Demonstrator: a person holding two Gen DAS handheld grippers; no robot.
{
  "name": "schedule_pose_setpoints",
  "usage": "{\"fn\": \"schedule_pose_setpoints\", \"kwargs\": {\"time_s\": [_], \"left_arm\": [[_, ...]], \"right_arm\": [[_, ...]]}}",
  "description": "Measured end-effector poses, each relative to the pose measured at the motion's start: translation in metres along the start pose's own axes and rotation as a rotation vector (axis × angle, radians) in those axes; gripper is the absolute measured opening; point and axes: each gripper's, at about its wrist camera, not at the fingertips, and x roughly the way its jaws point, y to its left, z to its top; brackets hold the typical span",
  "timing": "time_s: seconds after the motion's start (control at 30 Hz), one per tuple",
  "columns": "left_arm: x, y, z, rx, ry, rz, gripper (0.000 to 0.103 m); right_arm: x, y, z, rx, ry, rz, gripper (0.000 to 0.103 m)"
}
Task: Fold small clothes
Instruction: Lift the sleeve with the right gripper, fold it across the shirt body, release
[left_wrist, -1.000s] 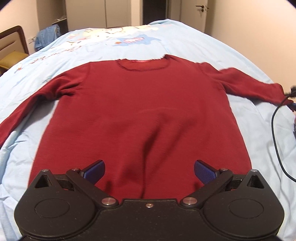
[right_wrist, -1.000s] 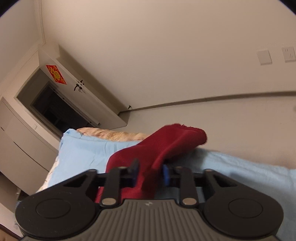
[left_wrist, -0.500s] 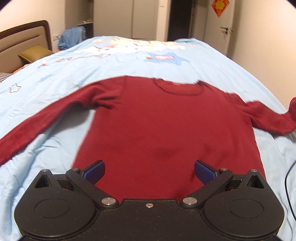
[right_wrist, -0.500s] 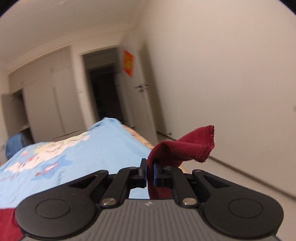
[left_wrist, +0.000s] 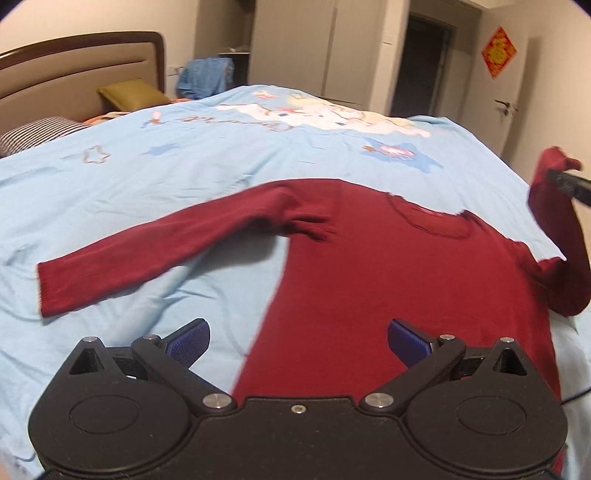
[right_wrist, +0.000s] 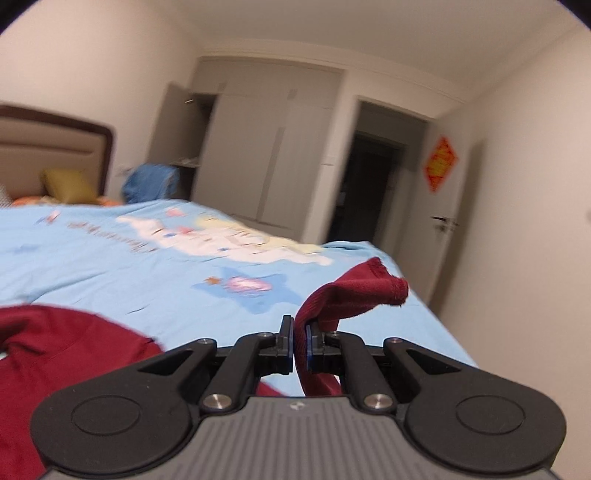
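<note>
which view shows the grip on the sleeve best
The right wrist view: the right gripper has its jaws shut on the sleeve, cuff flopping past them. The left wrist view shows only the lifted sleeve at its right edge.

We see a bed (left_wrist: 184, 177) spread with a light blue sheet (left_wrist: 129, 184) printed with cartoon figures and stars, and at its far left end a brown-framed padded headboard (left_wrist: 74, 70) with an olive pillow (left_wrist: 131, 96) and a striped pillow (left_wrist: 35, 134) against it. Beyond the far side of the bed we make out a bundle of blue cloth (left_wrist: 205, 77) and a grey wardrobe (right_wrist: 266, 155), one of its doors open. To the right we find a dark doorway (right_wrist: 373, 184), then a pale door (right_wrist: 454, 206) with a lever handle (right_wrist: 443, 221) and a red diamond decoration (right_wrist: 439, 164).
</note>
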Motion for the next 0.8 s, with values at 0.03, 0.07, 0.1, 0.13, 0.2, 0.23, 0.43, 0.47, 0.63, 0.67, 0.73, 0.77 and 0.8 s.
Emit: {"fn": "schedule_pose_setpoints", "kwargs": {"time_s": [0.03, 0.07, 0.1, 0.13, 0.2, 0.23, 0.43, 0.47, 0.63, 0.67, 0.73, 0.77, 0.8], "left_arm": [[-0.002, 0.006, 0.000, -0.010, -0.001, 0.008, 0.102], [-0.003, 0.011, -0.001, -0.019, -0.002, 0.016, 0.102], [-0.005, 0.015, -0.001, -0.026, -0.004, 0.023, 0.102], [-0.007, 0.020, -0.002, -0.034, -0.006, 0.032, 0.102], [-0.011, 0.030, -0.004, -0.049, -0.008, 0.046, 0.102], [-0.013, 0.035, -0.005, -0.058, -0.007, 0.052, 0.102], [-0.015, 0.057, -0.011, -0.105, 0.001, 0.086, 0.102], [-0.015, 0.060, -0.012, -0.112, 0.003, 0.089, 0.102], [-0.017, 0.070, -0.016, -0.135, 0.005, 0.101, 0.102], [-0.017, 0.071, -0.016, -0.138, 0.005, 0.103, 0.102], [-0.017, 0.073, -0.018, -0.145, 0.006, 0.106, 0.102], [-0.017, 0.075, -0.018, -0.147, 0.008, 0.107, 0.102], [-0.016, 0.076, -0.019, -0.149, 0.010, 0.109, 0.102]], "right_arm": [[0.004, 0.016, 0.002, -0.019, 0.009, 0.033, 0.007], [0.008, 0.029, 0.002, -0.032, 0.017, 0.063, 0.007], [0.010, 0.044, 0.002, -0.050, 0.025, 0.089, 0.007], [0.012, 0.058, 0.003, -0.071, 0.031, 0.110, 0.007], [0.015, 0.082, -0.003, -0.119, 0.041, 0.151, 0.007], [0.016, 0.095, -0.005, -0.142, 0.048, 0.171, 0.007], [0.003, 0.159, -0.026, -0.259, 0.082, 0.254, 0.007], [-0.002, 0.167, -0.035, -0.286, 0.085, 0.267, 0.007], [-0.013, 0.204, -0.058, -0.414, 0.114, 0.314, 0.008], [-0.015, 0.207, -0.062, -0.423, 0.124, 0.326, 0.008], [-0.015, 0.214, -0.068, -0.439, 0.139, 0.353, 0.008], [-0.015, 0.218, -0.071, -0.449, 0.144, 0.365, 0.009], [-0.018, 0.220, -0.073, -0.458, 0.148, 0.378, 0.010]]}}
